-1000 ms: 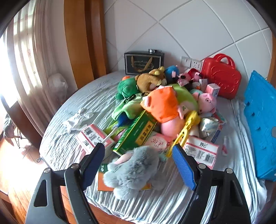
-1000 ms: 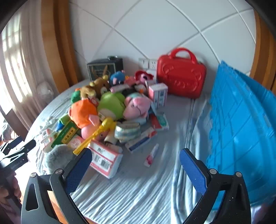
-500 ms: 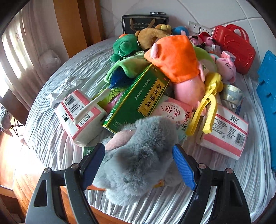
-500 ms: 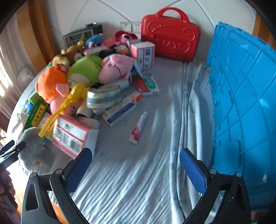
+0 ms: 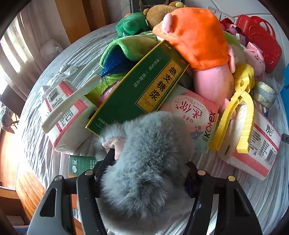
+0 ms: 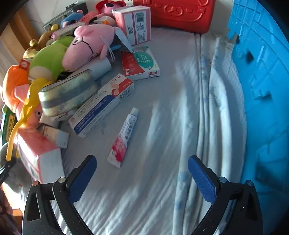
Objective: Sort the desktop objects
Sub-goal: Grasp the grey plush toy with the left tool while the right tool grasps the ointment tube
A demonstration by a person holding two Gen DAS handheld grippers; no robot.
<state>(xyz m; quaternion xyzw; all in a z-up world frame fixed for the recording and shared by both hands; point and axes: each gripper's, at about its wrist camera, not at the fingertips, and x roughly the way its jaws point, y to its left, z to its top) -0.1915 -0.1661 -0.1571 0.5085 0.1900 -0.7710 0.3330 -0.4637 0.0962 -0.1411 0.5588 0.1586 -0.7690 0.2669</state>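
A fluffy grey plush toy (image 5: 148, 141) lies at the near edge of the pile on the bed. My left gripper (image 5: 149, 160) straddles it from above, jaws closing, both fingers sunk in its fur. A small white-and-red ointment tube (image 6: 124, 137) lies alone on the pale sheet (image 6: 162, 189). My right gripper (image 6: 141, 160) hovers low over the sheet, its jaws closing a little but still wide. The tube's near end sits just beyond the tips, close to the left finger (image 6: 84, 173). Nothing is between the blue pads.
Around the grey toy lie a green medicine box (image 5: 140, 90), tissue packs (image 5: 66, 115), a pink Kotex pack (image 5: 195, 112), yellow tongs (image 5: 242, 108) and an orange plush (image 5: 196, 36). A blue crate (image 6: 261, 90) stands at the right, a red case (image 6: 180, 14) behind, a long blue-white box (image 6: 104, 106) by the tube.
Both grippers came down toward the bed. The left one dropped over the grey plush toy and its fingers closed into the fur. The right one neared the tube and narrowed slightly.
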